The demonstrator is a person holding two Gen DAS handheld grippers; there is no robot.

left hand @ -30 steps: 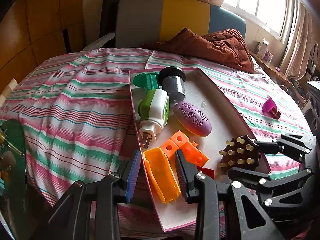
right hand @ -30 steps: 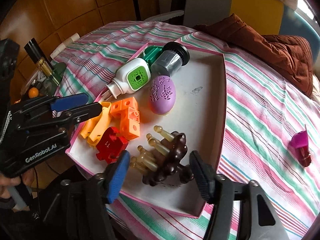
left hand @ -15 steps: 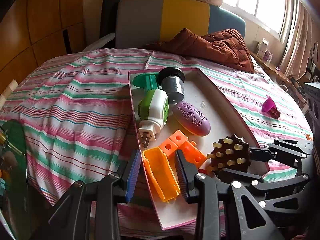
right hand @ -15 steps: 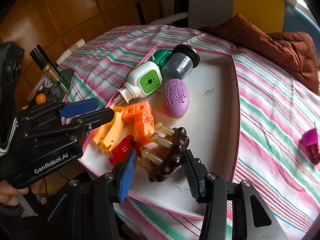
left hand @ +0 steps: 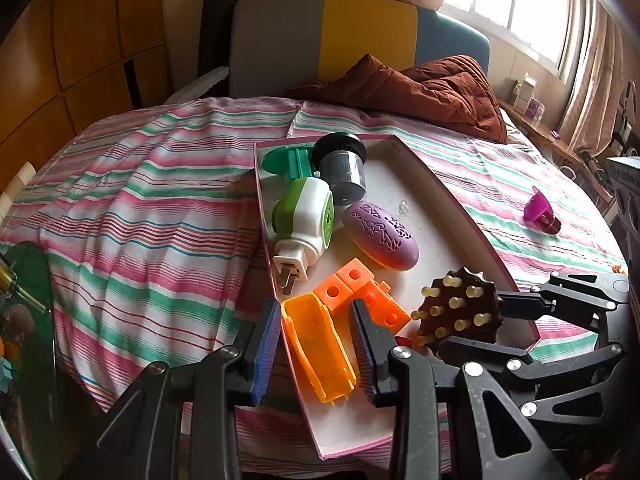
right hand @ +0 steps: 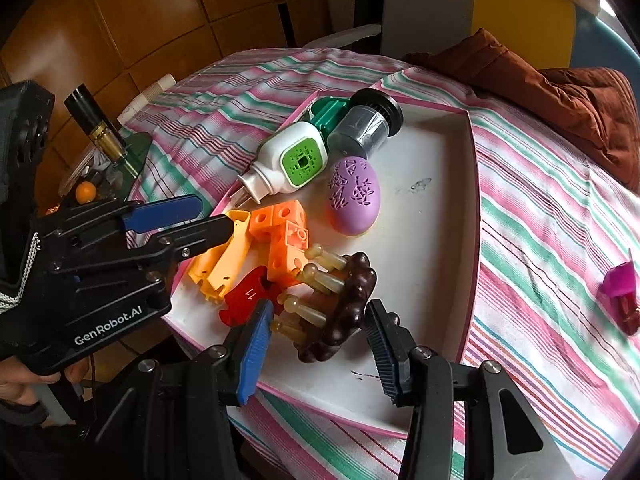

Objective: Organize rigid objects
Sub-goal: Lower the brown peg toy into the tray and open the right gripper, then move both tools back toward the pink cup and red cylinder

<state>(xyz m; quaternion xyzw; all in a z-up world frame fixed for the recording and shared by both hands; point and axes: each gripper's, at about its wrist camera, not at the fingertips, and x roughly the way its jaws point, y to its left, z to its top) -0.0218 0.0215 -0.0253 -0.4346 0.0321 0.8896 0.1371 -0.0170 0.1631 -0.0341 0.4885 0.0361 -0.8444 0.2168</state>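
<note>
On the striped bed lies a white tray [right hand: 432,208] with a pink rim. My right gripper [right hand: 318,308] is shut on a brown massager [right hand: 344,312] with cream pegs, held on edge at the tray's near end, pegs facing the orange cubes [right hand: 280,236] and a red piece [right hand: 244,296]. My left gripper [left hand: 315,306] is shut on a long orange piece [left hand: 320,356] at the tray's left rim; its blue pad [left hand: 266,344] sits outside the rim. Farther up lie a purple egg [right hand: 354,200], a white-and-green plug-in [right hand: 296,160], a grey jar [right hand: 364,124] and a green part [right hand: 326,112].
A magenta item [right hand: 620,292] lies on the striped sheet to the right of the tray. A brown quilt [left hand: 432,88] is bunched at the headboard. A dark bottle [right hand: 96,128] stands on a glass side table to the left. A person's hand [right hand: 24,384] holds the left gripper.
The right gripper has brought the massager left, up against the orange cubes and red piece, and tipped it onto its edge. The left gripper and the orange piece have not moved.
</note>
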